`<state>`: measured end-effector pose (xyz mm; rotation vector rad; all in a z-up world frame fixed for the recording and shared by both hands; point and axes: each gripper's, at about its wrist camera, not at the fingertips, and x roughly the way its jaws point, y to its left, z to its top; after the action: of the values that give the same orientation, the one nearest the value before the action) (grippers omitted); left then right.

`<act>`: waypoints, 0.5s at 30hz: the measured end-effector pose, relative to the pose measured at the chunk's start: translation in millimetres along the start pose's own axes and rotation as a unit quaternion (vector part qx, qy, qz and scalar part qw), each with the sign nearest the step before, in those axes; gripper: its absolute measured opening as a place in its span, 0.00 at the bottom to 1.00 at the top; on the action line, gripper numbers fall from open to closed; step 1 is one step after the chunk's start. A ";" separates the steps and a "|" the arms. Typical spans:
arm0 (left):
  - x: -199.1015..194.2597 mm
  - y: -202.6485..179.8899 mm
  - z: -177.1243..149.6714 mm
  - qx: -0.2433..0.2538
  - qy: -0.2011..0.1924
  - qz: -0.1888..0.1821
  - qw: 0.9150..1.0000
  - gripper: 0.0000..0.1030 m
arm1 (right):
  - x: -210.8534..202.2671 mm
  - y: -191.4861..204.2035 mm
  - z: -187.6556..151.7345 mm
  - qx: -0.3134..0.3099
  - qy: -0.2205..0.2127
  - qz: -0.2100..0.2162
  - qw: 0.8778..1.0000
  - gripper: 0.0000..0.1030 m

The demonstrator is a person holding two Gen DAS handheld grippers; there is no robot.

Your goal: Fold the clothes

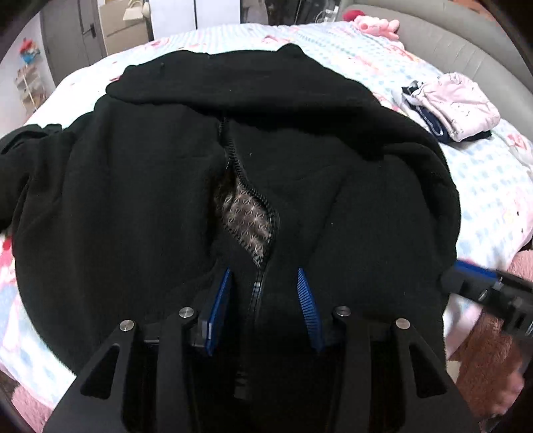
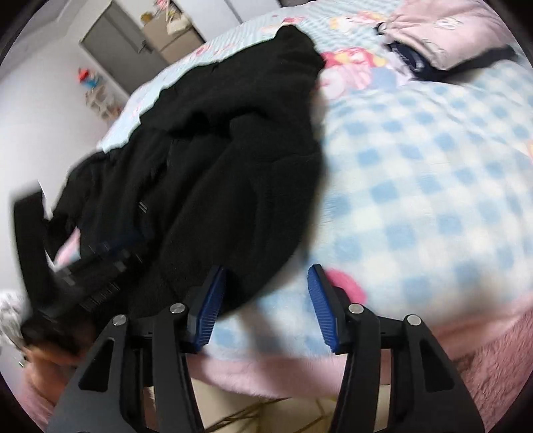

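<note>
Black fleece jacket (image 1: pixel 160 186): spread front-up over most of the left wrist frame, hood toward the top, zipper (image 1: pixel 256 293) partly undone down the centre with patterned lining showing in the gap. In the right wrist frame the same jacket fills the centre left.

Bed cover (image 1: pixel 483 186), blue-and-white check with pink cartoon prints: under the jacket, visible all round it.

Folded clothes (image 1: pixel 456 106), pink and navy: stacked at the upper right of the left wrist frame, well apart from the jacket.

Pink plush toy (image 1: pixel 379 25): top edge, right of centre.

Left gripper (image 1: pixel 265 309): bottom centre, blue pads parted to a middling width either side of the zipper's lower end; pads not pressing the cloth.

Right gripper (image 2: pixel 265 306): bottom centre of its own frame, pads parted to a middling width over the jacket's hem corner and bare cover; nothing clamped. Frame blurred.
</note>
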<state>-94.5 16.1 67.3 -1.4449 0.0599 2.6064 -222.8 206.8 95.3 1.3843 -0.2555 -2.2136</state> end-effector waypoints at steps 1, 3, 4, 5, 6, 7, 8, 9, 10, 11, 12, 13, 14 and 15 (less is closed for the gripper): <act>-6.7 -0.3 0.1 -0.003 -0.008 -0.008 1.000 0.42 | -6.3 -0.3 0.4 0.002 -0.008 0.002 1.000 0.51; -24.0 0.9 1.5 -0.019 -0.044 -0.037 0.998 0.41 | -12.9 0.6 4.2 0.002 -0.022 -0.005 1.000 0.52; -34.0 1.2 2.2 -0.026 -0.065 -0.052 0.996 0.41 | -14.7 0.4 5.5 0.003 -0.028 -0.008 1.000 0.52; -43.7 0.3 2.9 -0.031 -0.088 -0.066 0.993 0.41 | -13.5 0.9 6.4 0.002 -0.030 -0.012 0.999 0.52; -47.4 -1.8 3.5 -0.030 -0.097 -0.073 0.992 0.42 | -12.0 1.4 7.2 0.000 -0.031 -0.016 0.999 0.52; -46.8 -4.3 3.9 -0.026 -0.095 -0.076 0.992 0.43 | -10.5 2.0 8.1 -0.002 -0.033 -0.021 0.999 0.52; -43.1 -6.5 4.6 -0.021 -0.086 -0.071 0.994 0.43 | -3.8 3.5 11.1 -0.005 -0.025 -0.024 0.999 0.52; -34.8 -8.2 5.6 -0.015 -0.067 -0.057 0.996 0.43 | 3.4 4.3 11.2 -0.010 -0.013 -0.034 0.999 0.52; -22.6 -10.8 5.5 -0.007 -0.042 -0.038 0.998 0.43 | 8.9 4.8 9.9 -0.015 -0.004 -0.046 0.999 0.52; -7.5 -13.5 3.3 0.005 -0.012 -0.013 1.000 0.45 | 14.3 5.2 8.5 -0.020 0.004 -0.057 0.998 0.52; 1.4 -14.3 -0.3 0.012 0.007 0.006 1.000 0.45 | 14.1 6.5 8.6 -0.021 0.003 -0.061 0.998 0.52; 2.6 -15.2 -2.2 0.016 0.010 0.015 1.000 0.45 | 12.4 7.4 9.0 -0.022 0.002 -0.060 0.998 0.52; -2.5 -17.3 -0.6 0.018 0.004 0.020 1.000 0.46 | 8.6 7.7 8.9 -0.022 -0.002 -0.055 0.998 0.52; -7.5 -19.4 1.0 0.019 -0.002 0.024 1.000 0.46 | 4.6 7.9 8.8 -0.022 -0.007 -0.049 0.999 0.52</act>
<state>-88.3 34.4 75.0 -1.4413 0.1449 2.6309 -229.6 196.8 99.1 1.3840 -0.1454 -2.2957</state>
